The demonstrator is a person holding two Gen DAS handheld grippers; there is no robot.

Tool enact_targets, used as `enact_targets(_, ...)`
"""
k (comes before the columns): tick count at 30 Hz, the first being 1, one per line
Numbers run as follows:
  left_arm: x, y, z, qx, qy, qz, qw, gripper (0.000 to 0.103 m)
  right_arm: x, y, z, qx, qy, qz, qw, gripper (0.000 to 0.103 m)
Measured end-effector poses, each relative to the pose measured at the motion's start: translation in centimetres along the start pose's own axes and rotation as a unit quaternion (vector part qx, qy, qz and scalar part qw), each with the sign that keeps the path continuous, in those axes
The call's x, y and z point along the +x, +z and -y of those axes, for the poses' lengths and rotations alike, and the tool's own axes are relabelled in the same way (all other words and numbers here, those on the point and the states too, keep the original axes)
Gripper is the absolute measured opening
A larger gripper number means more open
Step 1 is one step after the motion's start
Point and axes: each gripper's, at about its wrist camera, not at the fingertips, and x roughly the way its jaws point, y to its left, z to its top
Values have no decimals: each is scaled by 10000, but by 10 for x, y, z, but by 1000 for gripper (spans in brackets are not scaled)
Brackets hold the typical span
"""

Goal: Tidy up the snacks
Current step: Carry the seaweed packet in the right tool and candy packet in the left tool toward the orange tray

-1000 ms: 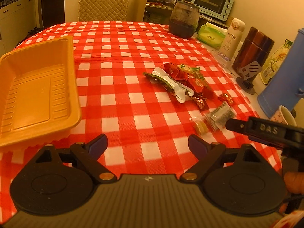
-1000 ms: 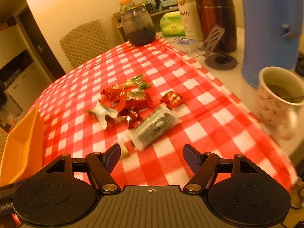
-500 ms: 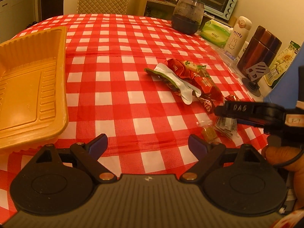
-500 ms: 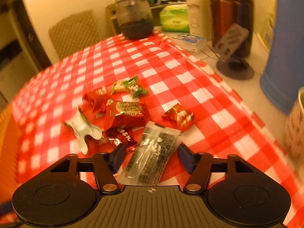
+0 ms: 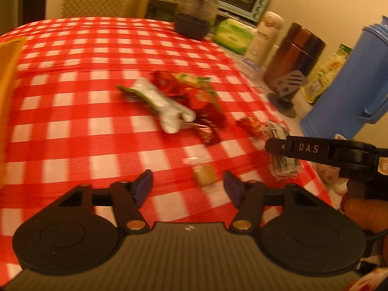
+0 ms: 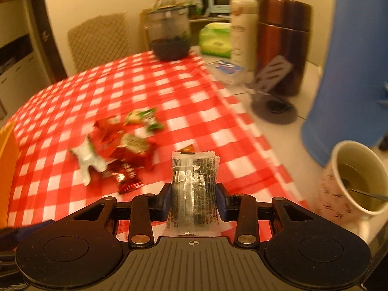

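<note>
We hold the clear packet (image 6: pixel 192 189) between the pads of the right gripper (image 6: pixel 194 197), whose jaws have just been closing and now press on its two long sides; it stands upright just above the checked cloth (image 6: pixel 135 84). The left gripper (image 5: pixel 188 186), jaws also just closing but with a gap left, has nothing gripped: a small yellow candy (image 5: pixel 203 174) lies on the cloth between its fingers, untouched. Beyond lie the other snacks (image 5: pixel 174 104), bunched together, and the orange tray (image 6: pixel 7 165) shows at the left edge. To do this well, we judge, lift the packet clear before swinging toward the tray, keep it away from the cup (image 6: pixel 356 181), and settle the left fingers either side of the candy before squeezing
</note>
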Motion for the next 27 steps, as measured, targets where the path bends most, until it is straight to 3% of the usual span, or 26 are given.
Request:
enact_targets(2, 8, 0, 9, 119, -16, -13, 9999, 38, 0, -1, 5, 121, 8, -18, 9999, 38)
enact_targets(9, 25, -2, 26, 488, 289, 18, 9984, 33, 1, 1, 7, 131, 54, 19, 9999, 38)
enact_targets(14, 26, -3, 29, 850, 533, 17, 9950, 20, 2, 1, 3, 70, 88, 16, 9999, 38)
enact_targets(20, 12, -4, 5, 656, 671, 70, 9956, 19, -1, 1, -7, -46, 134, 56, 9999, 38)
enact_targets(27, -30, -5, -48, 299, 1340, 309, 9900, 19, -3, 1, -36, -328, 365, 76, 9988, 38)
